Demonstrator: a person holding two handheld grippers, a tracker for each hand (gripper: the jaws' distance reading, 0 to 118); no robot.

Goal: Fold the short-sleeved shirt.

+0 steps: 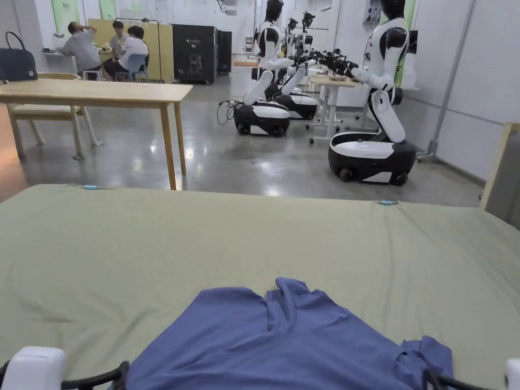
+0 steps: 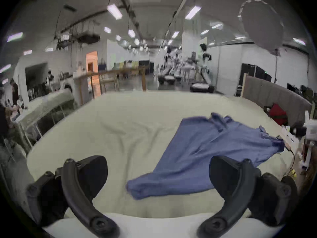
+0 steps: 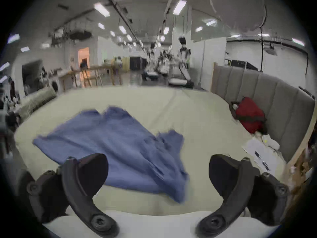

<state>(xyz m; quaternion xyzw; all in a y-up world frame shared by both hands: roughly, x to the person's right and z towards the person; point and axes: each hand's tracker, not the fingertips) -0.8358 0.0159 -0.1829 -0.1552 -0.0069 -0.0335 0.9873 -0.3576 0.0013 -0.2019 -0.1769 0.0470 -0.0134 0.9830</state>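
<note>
A blue short-sleeved shirt (image 1: 284,340) lies spread and rumpled on the pale green bed sheet (image 1: 152,254), near the front edge. In the left gripper view the shirt (image 2: 205,149) lies ahead and to the right of my left gripper (image 2: 158,171), which is open with nothing between its jaws. In the right gripper view the shirt (image 3: 116,145) lies ahead and to the left, under and beyond my right gripper (image 3: 158,169), open and above the cloth. In the head view the left gripper (image 1: 35,368) and the right gripper (image 1: 512,373) peek in at the bottom corners.
A grey padded headboard (image 3: 265,104) runs along the bed's right side with a red bag (image 3: 248,116) against it and papers (image 3: 260,154) nearby. Beyond the bed stand a wooden table (image 1: 101,94), wheeled white robots (image 1: 376,147), and seated people (image 1: 122,51).
</note>
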